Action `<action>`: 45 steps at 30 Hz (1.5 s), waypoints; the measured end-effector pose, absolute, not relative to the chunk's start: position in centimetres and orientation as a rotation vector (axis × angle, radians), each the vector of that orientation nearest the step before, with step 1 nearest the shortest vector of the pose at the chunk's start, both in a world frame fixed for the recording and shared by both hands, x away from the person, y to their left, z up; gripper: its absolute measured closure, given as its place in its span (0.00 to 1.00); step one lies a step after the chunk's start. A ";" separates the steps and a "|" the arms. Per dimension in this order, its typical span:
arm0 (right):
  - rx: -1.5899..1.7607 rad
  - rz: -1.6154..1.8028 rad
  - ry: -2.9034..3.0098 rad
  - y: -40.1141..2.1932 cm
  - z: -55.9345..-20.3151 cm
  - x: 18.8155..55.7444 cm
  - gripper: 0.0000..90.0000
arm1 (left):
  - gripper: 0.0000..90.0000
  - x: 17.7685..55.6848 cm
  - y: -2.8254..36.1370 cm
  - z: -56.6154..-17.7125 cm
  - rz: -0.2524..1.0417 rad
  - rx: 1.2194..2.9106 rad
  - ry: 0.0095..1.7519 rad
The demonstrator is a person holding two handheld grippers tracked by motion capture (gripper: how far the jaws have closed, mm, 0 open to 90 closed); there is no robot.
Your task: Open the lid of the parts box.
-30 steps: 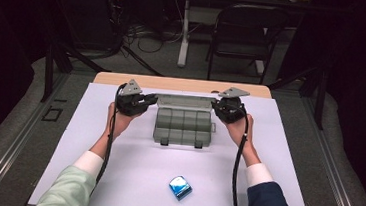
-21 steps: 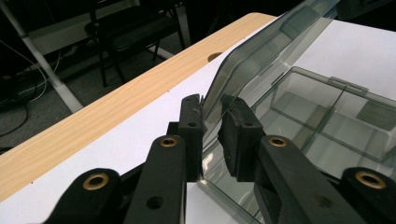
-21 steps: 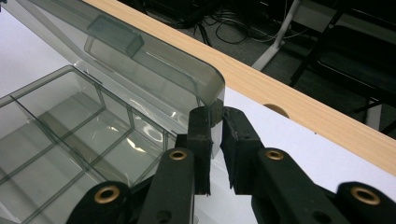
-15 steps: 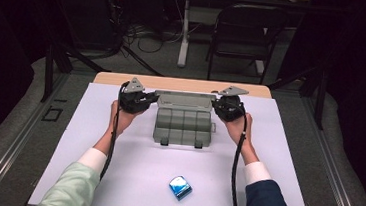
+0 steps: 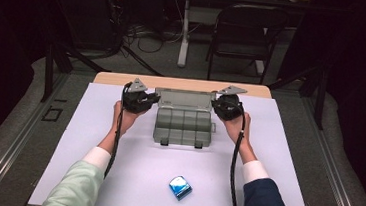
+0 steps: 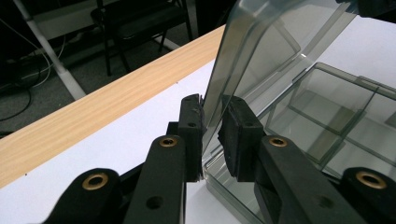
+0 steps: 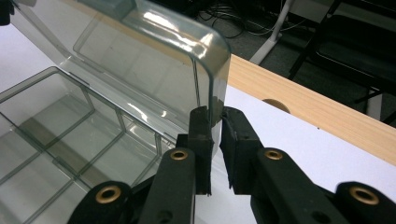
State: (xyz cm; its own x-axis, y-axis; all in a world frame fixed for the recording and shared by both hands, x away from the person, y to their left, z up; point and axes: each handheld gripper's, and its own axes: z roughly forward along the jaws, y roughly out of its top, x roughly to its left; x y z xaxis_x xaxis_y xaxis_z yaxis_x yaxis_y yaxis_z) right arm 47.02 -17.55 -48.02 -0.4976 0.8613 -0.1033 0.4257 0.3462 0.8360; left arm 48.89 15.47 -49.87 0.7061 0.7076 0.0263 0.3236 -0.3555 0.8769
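Observation:
A clear grey compartment box (image 5: 183, 128) sits at the back middle of the white mat, its compartments empty. Its lid (image 5: 185, 99) stands open and upright at the far side. My left gripper (image 5: 152, 99) holds the lid's left end. In the left gripper view the two pads (image 6: 191, 133) of the left gripper (image 6: 211, 135) press on either side of the lid's edge (image 6: 261, 51). My right gripper (image 5: 218, 105) holds the lid's right end. In the right gripper view the right gripper (image 7: 215, 135) pinches the lid's corner (image 7: 140, 60).
A small blue packet (image 5: 180, 187) lies on the white mat (image 5: 92, 140) near the front edge, between the forearms. The wooden table edge (image 5: 182, 84) runs behind the box. A folding chair (image 5: 242, 33) and cables stand on the floor beyond.
Both grippers stay on the lid's ends with only a slight shift of the hands. The blue packet has not moved.

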 end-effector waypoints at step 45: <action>1.262 0.990 2.076 -17.1 -51.4 49.6 0.92 | 0.83 51.3 14.2 -52.5 0.504 1.990 0.917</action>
